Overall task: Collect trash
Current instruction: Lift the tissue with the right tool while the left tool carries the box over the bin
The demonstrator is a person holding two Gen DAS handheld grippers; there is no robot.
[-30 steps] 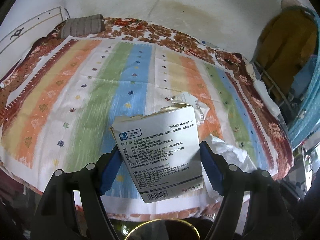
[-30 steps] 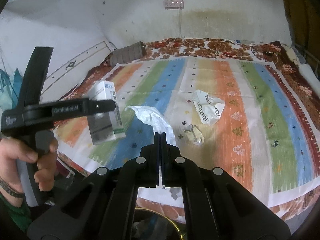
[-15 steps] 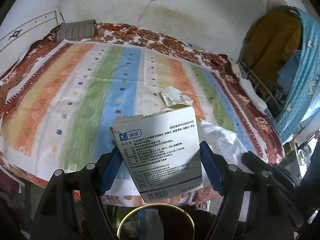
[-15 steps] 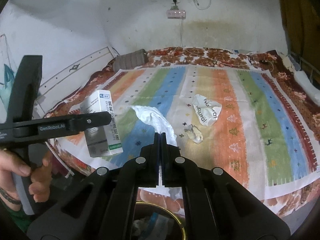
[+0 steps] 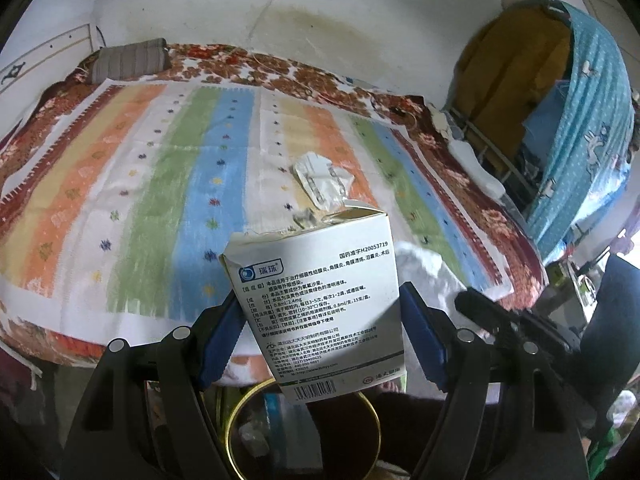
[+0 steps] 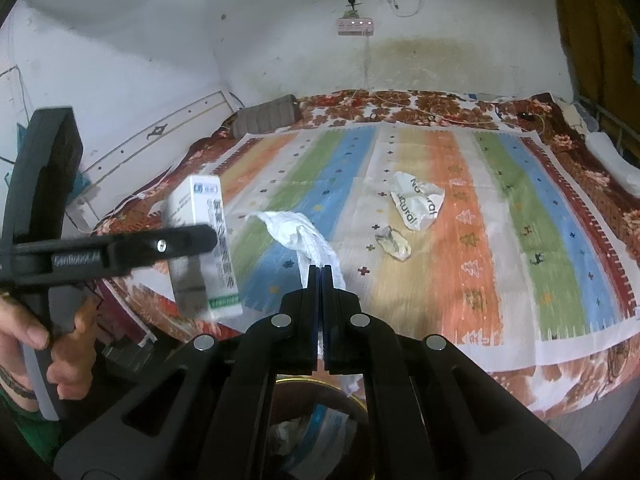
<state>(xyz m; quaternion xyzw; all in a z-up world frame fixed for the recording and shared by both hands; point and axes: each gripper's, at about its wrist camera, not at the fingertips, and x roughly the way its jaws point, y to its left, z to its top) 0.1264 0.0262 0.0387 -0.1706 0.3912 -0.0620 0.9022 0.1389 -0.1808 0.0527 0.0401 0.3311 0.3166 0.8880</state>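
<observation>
Striped bed sheet [image 5: 160,184] across both views, seen from further back than a second ago. Below the near edge, gold-rimmed bin [image 5: 240,408], more of its mouth showing than before, some rubbish already inside. Left tongs [image 5: 320,316] spread wide, blue pads clamped on the sides of the torn white medicine box [image 5: 316,280], carried off the bed to just above the bin. Right tongs [image 6: 321,272] fully closed, pinching the crumpled white bag [image 6: 296,232], one end trailing on the sheet. Likely next: release over the bin. Left on the bed: printed wrapper [image 6: 418,204] and, just beside it, small clear wrapper [image 6: 394,242].
</observation>
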